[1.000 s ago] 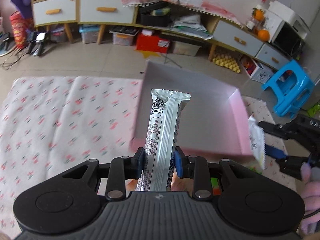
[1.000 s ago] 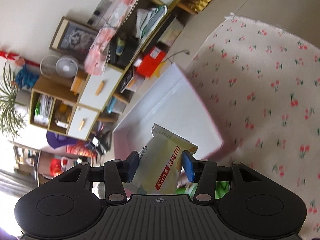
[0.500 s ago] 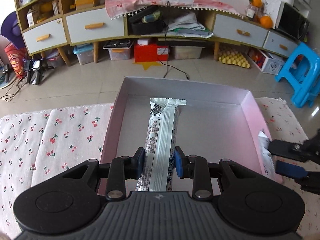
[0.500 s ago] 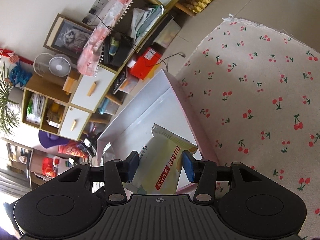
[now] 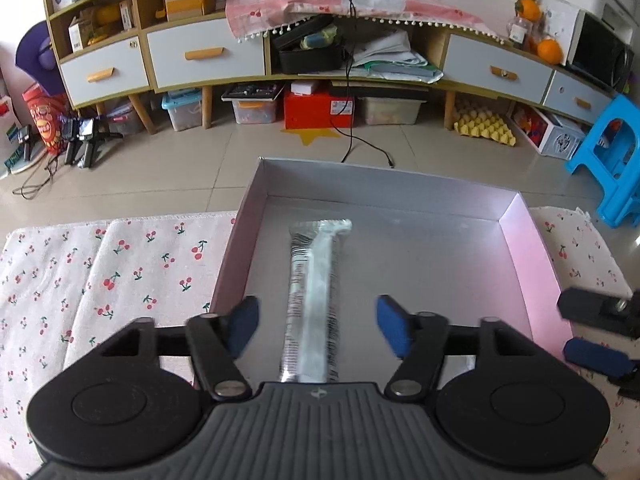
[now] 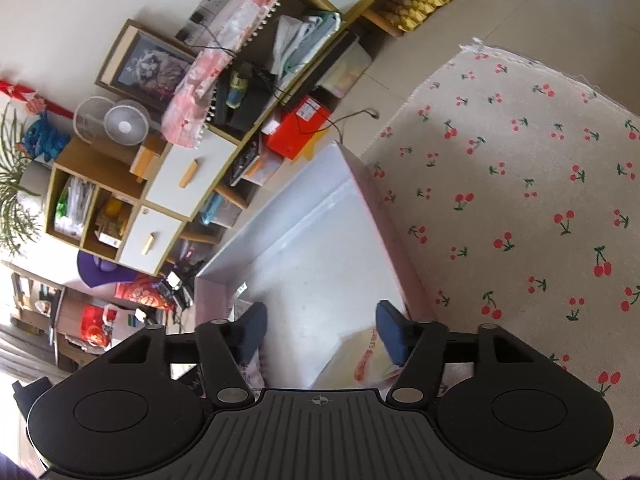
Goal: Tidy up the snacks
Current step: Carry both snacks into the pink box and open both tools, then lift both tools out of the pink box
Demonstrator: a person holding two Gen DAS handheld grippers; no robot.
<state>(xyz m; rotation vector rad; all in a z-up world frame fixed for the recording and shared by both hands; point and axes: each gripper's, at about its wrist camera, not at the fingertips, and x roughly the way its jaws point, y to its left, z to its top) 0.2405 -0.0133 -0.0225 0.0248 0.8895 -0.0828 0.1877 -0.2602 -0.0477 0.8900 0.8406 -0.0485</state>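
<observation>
— Silver wrapper [image 5: 314, 300] lies loose in the pink box [image 5: 532, 264], between the left gripper [image 5: 314, 326] jaws as they spread, pads clear of it.
— From the right gripper [image 6: 320, 330], also spreading, only a yellow packet [image 6: 362, 360] shows, blurred, in the box's near corner.

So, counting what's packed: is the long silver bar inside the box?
Inside: the long silver foil-wrapped bar lies within the pink-walled cardboard box, on its grey floor.
</observation>
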